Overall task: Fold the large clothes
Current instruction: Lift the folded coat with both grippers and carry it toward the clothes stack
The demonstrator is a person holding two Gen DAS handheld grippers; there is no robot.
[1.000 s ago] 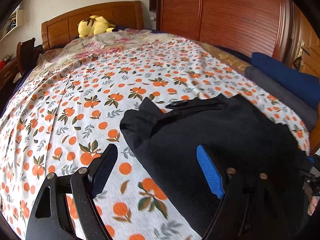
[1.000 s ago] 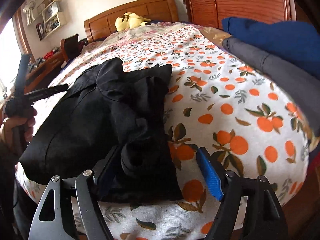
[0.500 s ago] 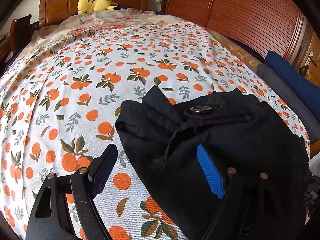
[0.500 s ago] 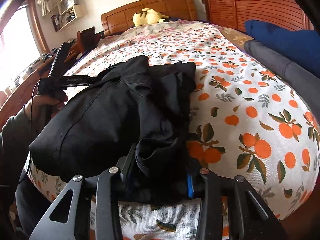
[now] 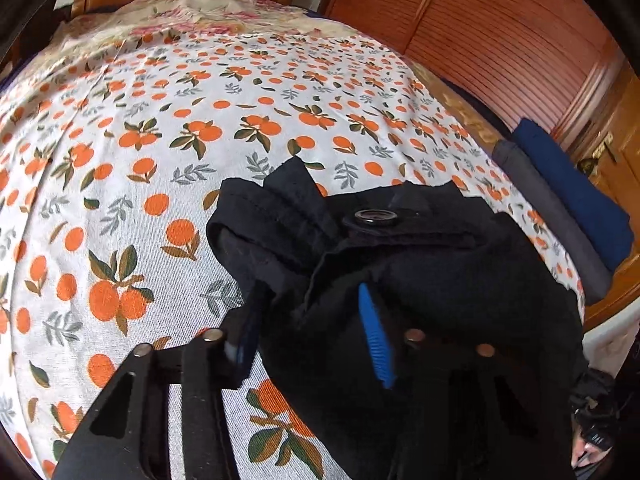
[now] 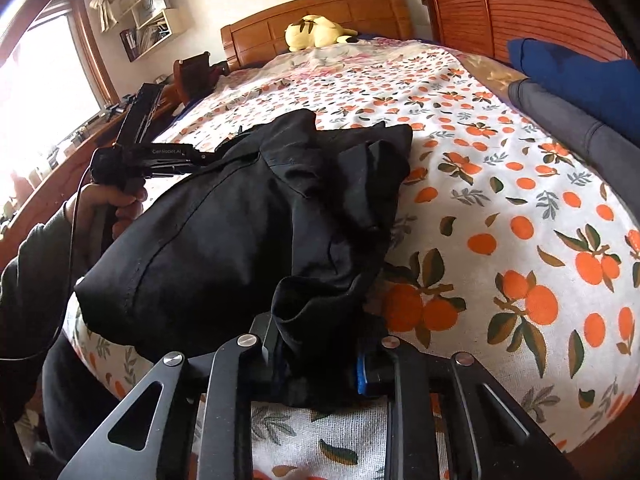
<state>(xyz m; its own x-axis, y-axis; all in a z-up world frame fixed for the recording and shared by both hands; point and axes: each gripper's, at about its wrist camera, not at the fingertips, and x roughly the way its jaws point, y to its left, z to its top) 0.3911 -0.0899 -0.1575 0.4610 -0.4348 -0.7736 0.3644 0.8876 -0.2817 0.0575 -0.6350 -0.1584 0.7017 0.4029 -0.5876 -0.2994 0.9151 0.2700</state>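
— So, how many garments are on the bed [image 6: 500,208]?

— Three that I can count. One black garment [image 6: 240,216] lies crumpled at the near edge of the orange-print sheet [image 5: 160,152], and two folded pieces sit side by side along the far right edge: one dark blue [image 6: 576,76], one grey [image 6: 576,136], touching each other.

— And the two tongs?

— Both are on the black garment. The left tongs [image 5: 312,320] have just been closing, and a bunched fold near the waistband sits between the pads; the blue pad [image 5: 374,340] presses into the cloth on one side, the dark pad on the other, so they are clamped on it. One metal button [image 5: 374,216] shows on the waistband just beyond.

— The right ones?

— The right tongs [image 6: 316,364] have also just been closing, and they pinch a rolled hem of the same garment at the bed's near edge. Cloth fills the gap between the jaws.

— Anything of the person?

— One hand [image 6: 116,204] with a dark sleeve, gripping the handle of the left tool, seen from the right wrist camera.

— What else is there?

— One yellow plush toy [image 6: 312,32] at the wooden headboard [image 6: 320,8], one slatted wooden wardrobe [image 5: 500,40] beside the bed, and one wall shelf [image 6: 152,20] near the window.
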